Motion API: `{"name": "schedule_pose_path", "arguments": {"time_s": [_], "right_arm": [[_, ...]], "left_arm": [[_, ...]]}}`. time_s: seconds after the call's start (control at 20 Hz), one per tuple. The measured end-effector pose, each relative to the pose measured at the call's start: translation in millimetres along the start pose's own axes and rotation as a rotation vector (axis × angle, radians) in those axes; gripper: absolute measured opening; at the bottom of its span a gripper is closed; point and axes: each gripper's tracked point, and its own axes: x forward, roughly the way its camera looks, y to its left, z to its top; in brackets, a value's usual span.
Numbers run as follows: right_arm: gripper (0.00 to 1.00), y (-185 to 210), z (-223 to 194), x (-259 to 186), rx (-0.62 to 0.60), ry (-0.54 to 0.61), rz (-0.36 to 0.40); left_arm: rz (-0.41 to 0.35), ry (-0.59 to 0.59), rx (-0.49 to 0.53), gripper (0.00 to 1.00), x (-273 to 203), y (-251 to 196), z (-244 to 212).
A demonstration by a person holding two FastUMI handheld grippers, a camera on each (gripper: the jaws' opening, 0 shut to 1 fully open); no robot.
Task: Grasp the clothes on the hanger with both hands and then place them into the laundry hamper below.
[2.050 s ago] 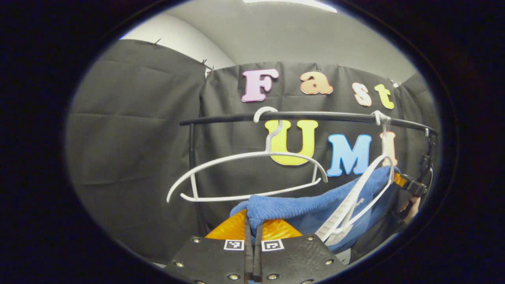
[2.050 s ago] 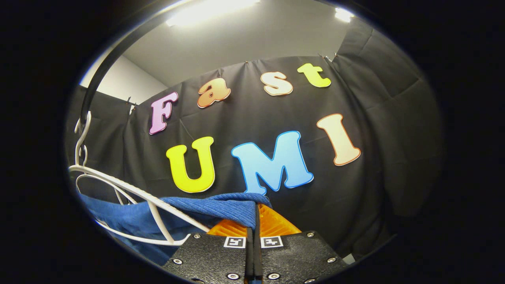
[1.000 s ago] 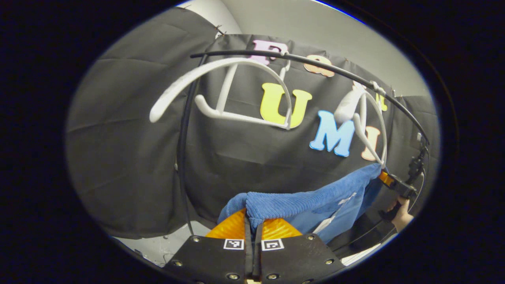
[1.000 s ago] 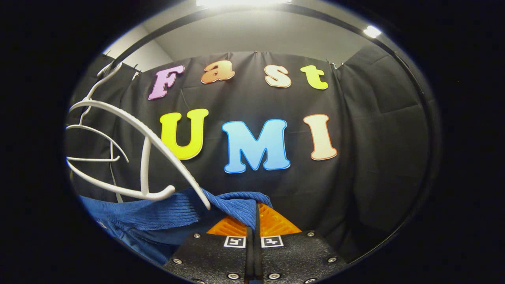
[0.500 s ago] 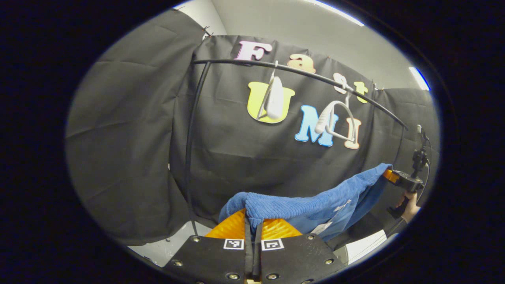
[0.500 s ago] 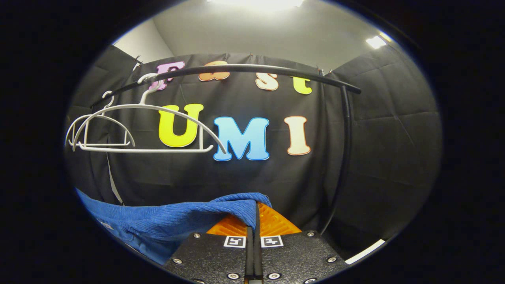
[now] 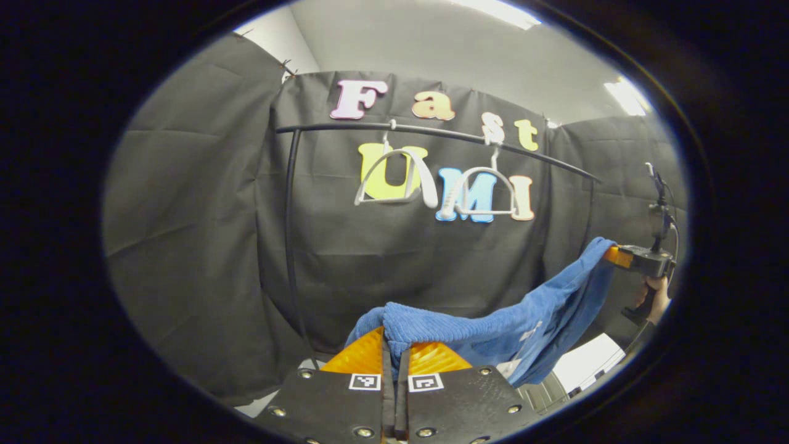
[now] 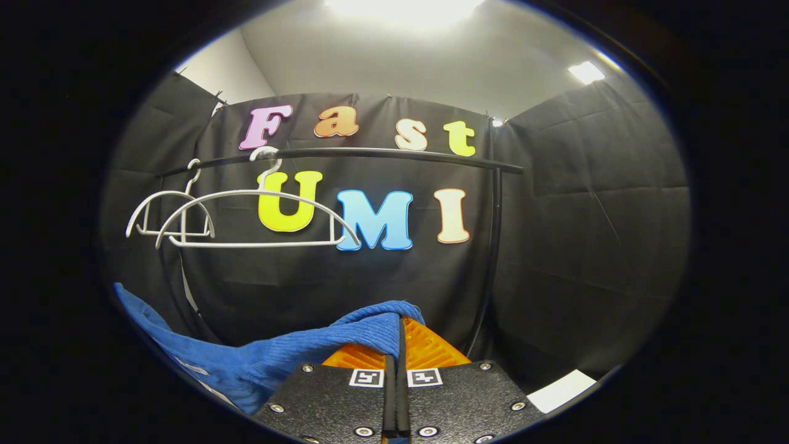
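**Garment off the hanger, both grippers drawn back from the rail**

Both grippers have pulled away from the rail (image 7: 431, 131) since the earlier frames, and the blue garment (image 7: 493, 330) has come with them. Two seconds ago it was draped over a white hanger; now both hangers hang bare on the rail, the left hanger (image 7: 394, 179) and the right hanger (image 7: 484, 194) side by side.

In front of the rail and below it, the left gripper (image 7: 394, 336) is clamped on one end of the garment. The cloth sags across to the right gripper (image 7: 616, 254), clamped on the other end and held by a hand (image 7: 656, 302).

My reading: removal is done; lowering remains. A ribbed grey thing (image 7: 545, 388), possibly the hamper, shows below the garment, but I cannot be sure.
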Motion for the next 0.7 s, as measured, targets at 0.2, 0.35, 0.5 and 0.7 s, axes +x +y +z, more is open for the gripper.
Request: {"name": "schedule_pose_path", "arguments": {"time_s": [0.2,0.35,0.5,0.7], "right_arm": [[0.0,9,-5,-22,-0.006,0.021,0.039],[0.0,14,-12,-33,-0.007,0.04,0.064],[0.0,18,-22,-39,0.003,0.062,0.089],[0.0,19,-42,-43,0.006,0.108,0.124]], "left_arm": [[-0.05,0.0,0.039,0.01,-13,-26,4],[-0.084,-0.004,0.042,0.01,-12,-44,10],[-0.093,0.003,0.058,0.01,-2,-68,12],[-0.099,0.03,0.038,0.01,6,-96,10]]}}
